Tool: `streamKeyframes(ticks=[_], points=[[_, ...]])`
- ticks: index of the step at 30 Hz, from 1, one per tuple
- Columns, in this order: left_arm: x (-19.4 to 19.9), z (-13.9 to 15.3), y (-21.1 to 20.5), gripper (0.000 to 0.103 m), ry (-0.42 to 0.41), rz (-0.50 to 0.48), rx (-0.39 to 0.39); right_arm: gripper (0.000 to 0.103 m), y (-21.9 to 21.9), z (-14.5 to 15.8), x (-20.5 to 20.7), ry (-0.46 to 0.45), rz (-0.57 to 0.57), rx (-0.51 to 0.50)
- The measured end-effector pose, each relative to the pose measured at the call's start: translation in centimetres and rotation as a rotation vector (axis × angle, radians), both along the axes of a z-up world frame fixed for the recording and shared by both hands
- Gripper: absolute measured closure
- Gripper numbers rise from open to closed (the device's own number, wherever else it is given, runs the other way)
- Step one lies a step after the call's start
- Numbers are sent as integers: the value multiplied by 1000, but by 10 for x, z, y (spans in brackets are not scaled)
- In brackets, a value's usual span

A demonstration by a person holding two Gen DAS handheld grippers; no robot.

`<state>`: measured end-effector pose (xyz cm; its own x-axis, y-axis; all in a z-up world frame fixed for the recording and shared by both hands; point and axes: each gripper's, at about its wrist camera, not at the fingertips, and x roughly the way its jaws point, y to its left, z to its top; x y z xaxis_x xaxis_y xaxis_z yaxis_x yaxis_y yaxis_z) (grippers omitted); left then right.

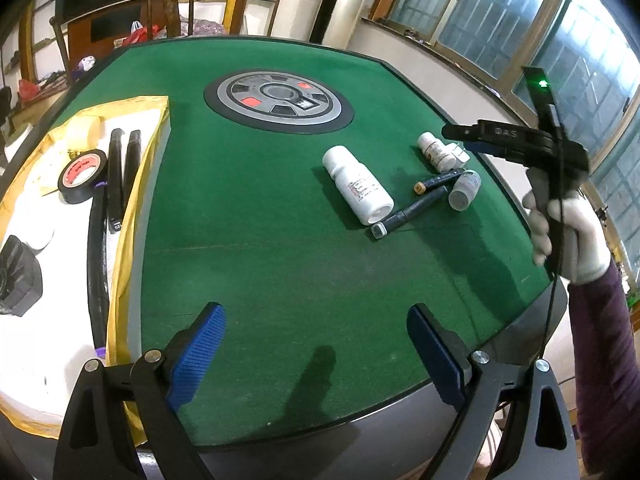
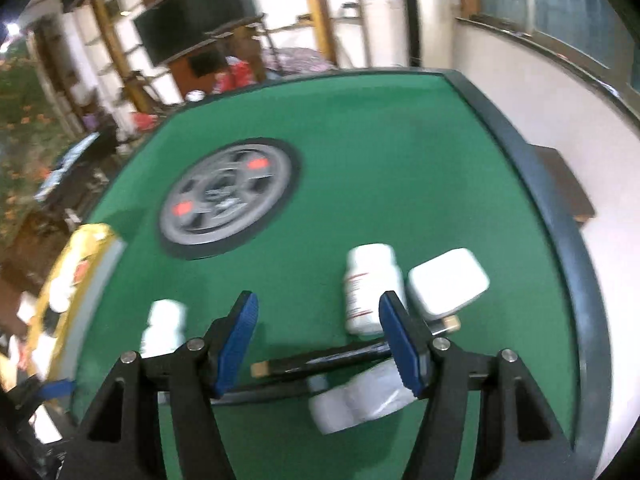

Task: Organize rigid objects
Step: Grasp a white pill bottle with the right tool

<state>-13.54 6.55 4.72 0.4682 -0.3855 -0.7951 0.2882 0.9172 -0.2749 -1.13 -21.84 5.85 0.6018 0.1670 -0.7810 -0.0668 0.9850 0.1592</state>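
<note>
On the green felt table (image 1: 280, 264) lie a large white bottle (image 1: 358, 185), a smaller white bottle (image 1: 435, 151), a white box (image 1: 460, 154), two dark pens (image 1: 408, 212) and a greyish capped container (image 1: 465, 190). My left gripper (image 1: 316, 354) is open and empty above the table's near edge. My right gripper (image 2: 320, 344) is open, hovering over the dark pens (image 2: 332, 358), with the small bottle (image 2: 370, 286), white box (image 2: 448, 282) and greyish container (image 2: 360, 402) close by. The right gripper also shows in the left wrist view (image 1: 460, 136).
A yellow-rimmed tray (image 1: 132, 216) at the left holds a black tape roll (image 1: 82, 176), dark tubes (image 1: 122, 172) and other items. A round grey hub (image 1: 278, 98) sits in the table's middle. The table's dark rim (image 2: 560, 216) runs along the right.
</note>
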Motion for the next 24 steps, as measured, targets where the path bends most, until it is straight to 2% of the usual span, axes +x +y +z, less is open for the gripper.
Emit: streamKeyframes(ticks=[4, 8, 11, 12, 16, 19, 22, 24], points=[[3, 0, 0, 9, 8, 4, -13, 41, -7, -15, 21, 36, -12, -61], [5, 1, -3, 9, 15, 0, -7, 41, -4, -37, 35, 82, 11, -58], [10, 0, -8, 9, 26, -3, -3, 53, -2, -50, 42, 96, 10, -58], [13, 0, -10, 9, 32, -2, -3, 54, -3, -53, 44, 108, 2, -47], [30, -1, -18, 9, 37, 10, -5, 53, -6, -55, 47, 96, -34, 12], [49, -2, -27, 9, 52, 27, -31, 49, -9, -56, 48, 82, -57, 60], [68, -3, -37, 9, 65, 33, -47, 48, -12, -58, 41, 25, -85, 98], [79, -5, -47, 9, 61, 36, -28, 48, -12, -60, 35, -20, -90, 111]])
